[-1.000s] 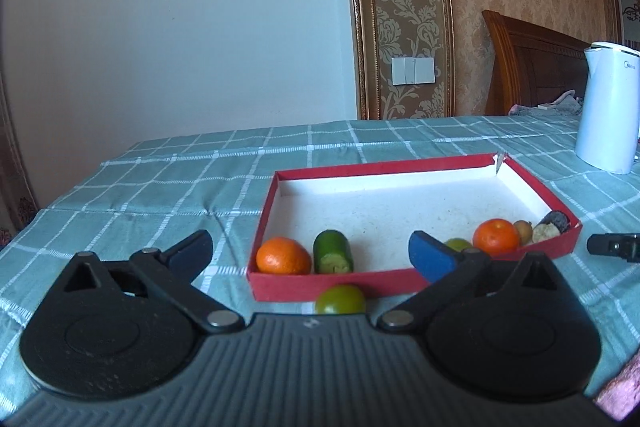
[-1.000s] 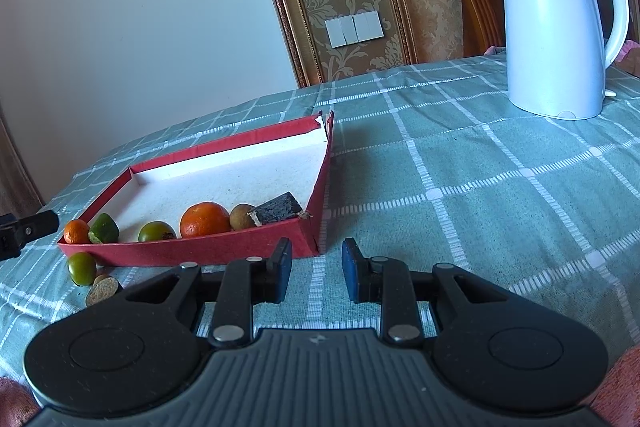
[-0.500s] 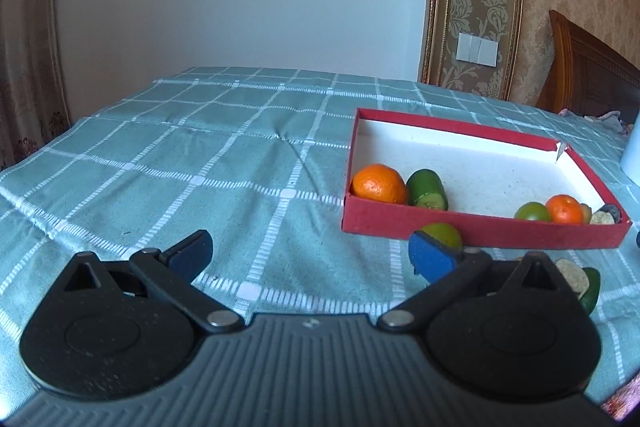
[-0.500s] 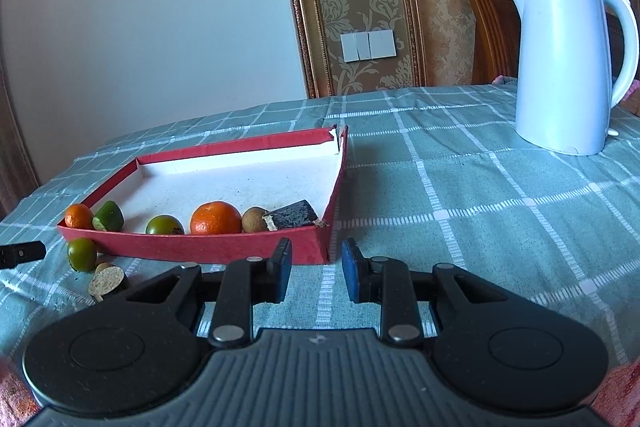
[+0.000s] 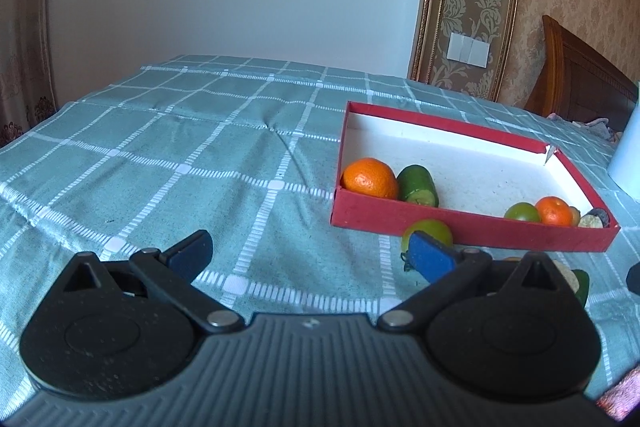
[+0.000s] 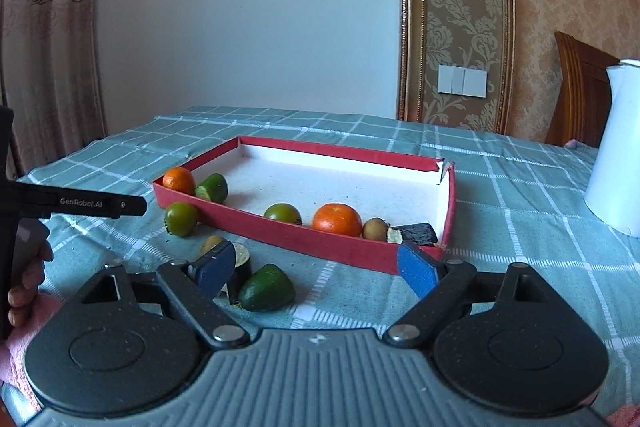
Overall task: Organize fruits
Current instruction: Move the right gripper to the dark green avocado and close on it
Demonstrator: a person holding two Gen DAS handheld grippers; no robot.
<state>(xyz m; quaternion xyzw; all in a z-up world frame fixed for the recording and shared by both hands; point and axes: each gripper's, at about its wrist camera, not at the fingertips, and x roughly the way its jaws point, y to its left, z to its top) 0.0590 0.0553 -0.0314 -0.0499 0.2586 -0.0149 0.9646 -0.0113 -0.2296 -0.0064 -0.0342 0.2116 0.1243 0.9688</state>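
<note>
We're lining up a pick on the loose fruit in front of the tray (image 6: 304,247). Left to right off the right gripper (image 6: 316,267): green fruit (image 6: 181,218) ahead of the left finger (image 6: 214,269), a small brown piece (image 6: 212,243) and a dark cut piece (image 6: 240,269) touching or just behind that finger, green wedge (image 6: 266,287) just inside it, in the gap. Right finger (image 6: 418,273) sits at the tray's near wall

Right jaws have just been opening, now spread wide, nothing gripped. The wedge looks like the easiest target: we'd shift left a little to centre it and keep the right finger off the tray wall before closing. It's tapered and could squirt out, so close across its broad part

Left gripper (image 5: 308,255) spread wide too, empty; the green fruit (image 5: 427,233) is just behind its right fingertip, between it and the tray (image 5: 472,231). Bare cloth (image 5: 200,167) lies ahead of its left finger

Both grippers point forward and somewhat down at the table. The left one shows at the left edge of the right view, level, with a hand (image 6: 28,279) on the grip
</note>
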